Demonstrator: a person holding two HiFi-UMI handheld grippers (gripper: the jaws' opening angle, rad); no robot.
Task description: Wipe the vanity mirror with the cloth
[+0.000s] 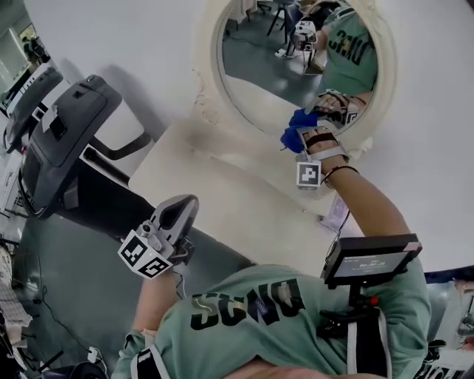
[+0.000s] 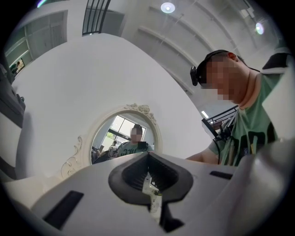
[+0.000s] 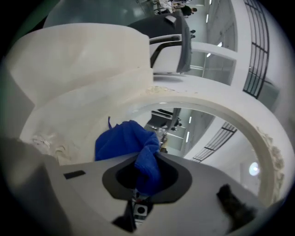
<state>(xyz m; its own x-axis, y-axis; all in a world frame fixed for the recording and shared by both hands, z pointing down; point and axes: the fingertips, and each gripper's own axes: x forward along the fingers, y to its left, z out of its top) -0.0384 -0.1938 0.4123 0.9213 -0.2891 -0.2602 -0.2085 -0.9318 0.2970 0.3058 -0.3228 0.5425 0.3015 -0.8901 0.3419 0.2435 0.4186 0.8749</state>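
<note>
Blue cloth (image 3: 124, 144) bunched up, pinched in R gripper (image 3: 146, 177) jaws, held at lower edge of oval vanity mirror (image 1: 259, 89) w/ white ornate frame. Mirror stands on pale table (image 1: 222, 200) by wall. L gripper (image 1: 178, 216) low, near table's front edge, well apart from mirror; jaws pressed together, nothing between.

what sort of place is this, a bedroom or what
Probably a big lab or hall staged as a room, not a home: an ornate vanity mirror stands beside a treadmill under a high ceiling with lights.
</note>
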